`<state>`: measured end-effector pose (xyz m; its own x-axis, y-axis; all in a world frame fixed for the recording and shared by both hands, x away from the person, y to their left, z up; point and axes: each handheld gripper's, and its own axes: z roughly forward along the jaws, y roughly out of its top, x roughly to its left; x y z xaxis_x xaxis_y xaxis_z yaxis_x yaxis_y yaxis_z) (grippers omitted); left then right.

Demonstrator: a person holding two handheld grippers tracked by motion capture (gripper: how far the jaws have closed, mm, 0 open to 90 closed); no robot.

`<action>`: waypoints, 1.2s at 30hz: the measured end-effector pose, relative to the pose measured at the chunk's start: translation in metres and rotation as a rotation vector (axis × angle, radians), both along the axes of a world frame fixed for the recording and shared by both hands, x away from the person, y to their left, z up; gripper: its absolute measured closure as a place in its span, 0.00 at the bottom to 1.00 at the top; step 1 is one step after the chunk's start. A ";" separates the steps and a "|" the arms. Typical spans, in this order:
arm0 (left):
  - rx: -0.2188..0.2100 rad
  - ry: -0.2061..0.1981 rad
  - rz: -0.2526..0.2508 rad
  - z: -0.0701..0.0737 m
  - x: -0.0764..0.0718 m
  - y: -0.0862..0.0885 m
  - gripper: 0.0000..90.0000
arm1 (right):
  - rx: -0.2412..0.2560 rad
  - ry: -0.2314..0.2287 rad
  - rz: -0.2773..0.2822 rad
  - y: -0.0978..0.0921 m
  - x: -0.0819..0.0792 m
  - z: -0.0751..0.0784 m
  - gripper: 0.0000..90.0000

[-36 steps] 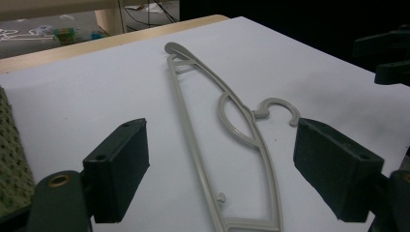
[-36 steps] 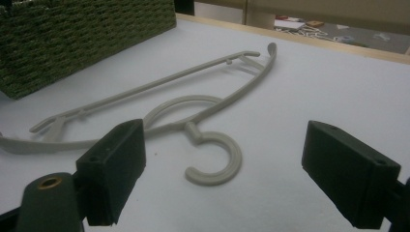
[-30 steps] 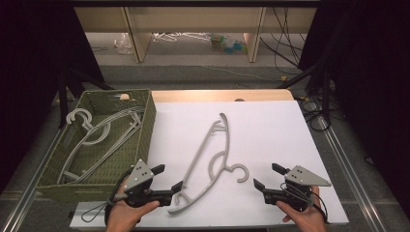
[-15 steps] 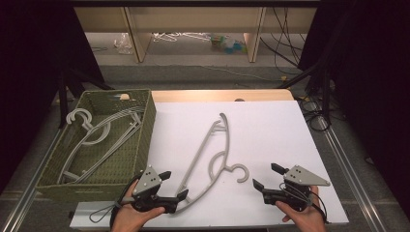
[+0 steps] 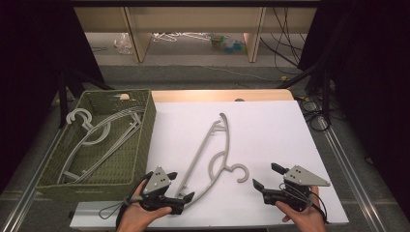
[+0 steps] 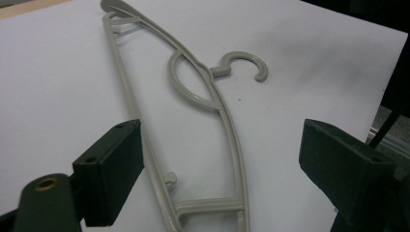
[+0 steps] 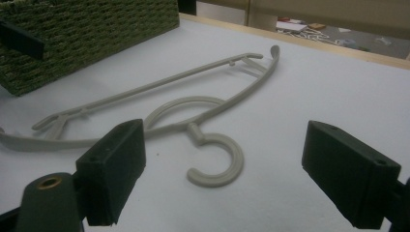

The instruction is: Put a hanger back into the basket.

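Hanger (image 5: 209,153) is seen flat on the table (image 5: 270,130), its long axis running up and away from the left claw (image 5: 185,198), spread wide at its near tip, while the right claw (image 5: 265,176), also spread, is kept beside the hook

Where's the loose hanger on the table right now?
In the high view the hanger lies flat on the white table, just right of the green basket, its near end between the open left gripper's jaws.
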<state>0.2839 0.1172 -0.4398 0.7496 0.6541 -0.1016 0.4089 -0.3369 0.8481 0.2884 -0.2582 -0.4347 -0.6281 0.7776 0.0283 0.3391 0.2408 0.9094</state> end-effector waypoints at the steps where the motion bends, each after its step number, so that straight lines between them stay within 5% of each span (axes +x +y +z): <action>1: 0.005 0.001 -0.013 -0.001 0.001 -0.002 0.18 | -0.003 0.004 -0.001 0.000 0.000 0.000 0.19; 6: 0.049 0.026 -0.048 -0.005 0.013 -0.022 0.18 | 0.011 0.014 0.002 0.000 0.000 0.001 0.19; 10: 0.144 0.038 -0.112 -0.007 0.023 -0.043 0.19 | 0.000 0.012 0.002 0.001 -0.001 0.001 0.19; 17: 0.207 0.068 -0.173 -0.016 0.038 -0.066 0.21 | 0.011 0.007 0.014 0.000 0.001 0.001 0.19; 23: 0.306 0.086 -0.191 -0.020 0.043 -0.080 0.24 | 0.008 0.010 0.006 0.001 0.000 0.002 0.19; 32: 0.391 0.143 -0.212 -0.024 0.053 -0.091 0.23 | 0.025 0.003 0.009 0.001 0.000 0.000 0.19; 36: 0.431 0.171 -0.219 -0.026 0.057 -0.095 0.32 | 0.005 0.009 0.006 0.001 0.000 0.001 0.19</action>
<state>0.3411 0.0221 -0.4659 0.8701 0.4927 0.0091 0.4103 -0.7345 0.5406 0.2880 -0.2576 -0.4336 -0.6321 0.7739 0.0381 0.3463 0.2382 0.9074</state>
